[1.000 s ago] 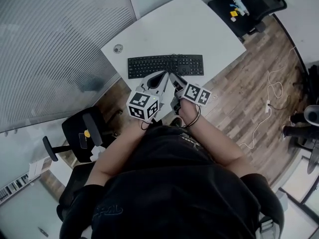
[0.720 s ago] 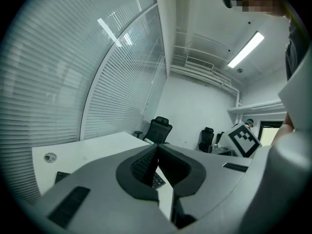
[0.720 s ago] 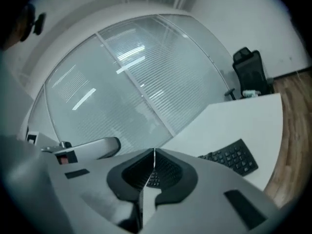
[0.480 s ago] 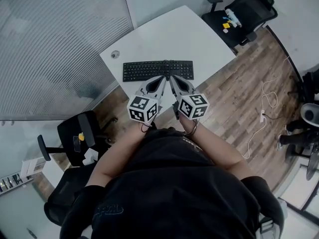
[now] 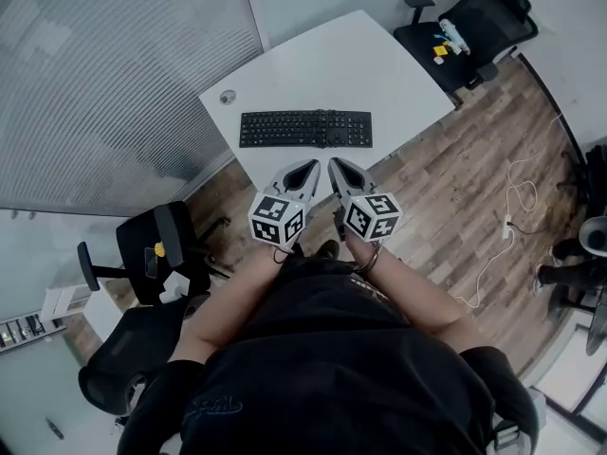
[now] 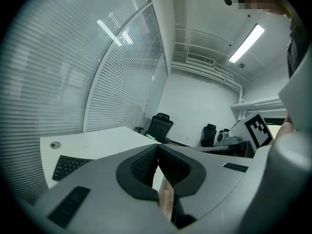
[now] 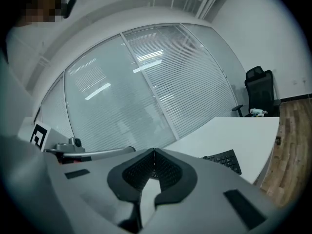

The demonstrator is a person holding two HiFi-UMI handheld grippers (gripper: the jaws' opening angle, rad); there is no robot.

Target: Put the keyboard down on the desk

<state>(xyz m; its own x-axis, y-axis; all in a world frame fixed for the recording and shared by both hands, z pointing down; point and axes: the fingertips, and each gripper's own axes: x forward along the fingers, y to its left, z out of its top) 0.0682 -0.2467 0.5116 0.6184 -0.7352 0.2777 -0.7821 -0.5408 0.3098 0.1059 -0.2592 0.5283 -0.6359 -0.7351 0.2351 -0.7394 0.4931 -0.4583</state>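
Note:
A black keyboard (image 5: 305,129) lies flat on the white desk (image 5: 332,60), near its front edge. It shows partly in the left gripper view (image 6: 68,165) and the right gripper view (image 7: 225,159). My left gripper (image 5: 311,166) and right gripper (image 5: 334,164) hover side by side just short of the desk's front edge, apart from the keyboard. Both are shut, with their jaw tips together and nothing between them. The right gripper's jaws have just closed empty.
A round cable grommet (image 5: 226,97) sits on the desk at the left. A black office chair (image 5: 474,12) with small items on its seat stands at the far right; another chair (image 5: 156,245) is at my left. A glass wall with blinds (image 5: 104,74) runs along the left.
Both grippers have drawn back from the keyboard toward me. The right gripper has rolled so its marker cube faces up. The keyboard stays on the desk.

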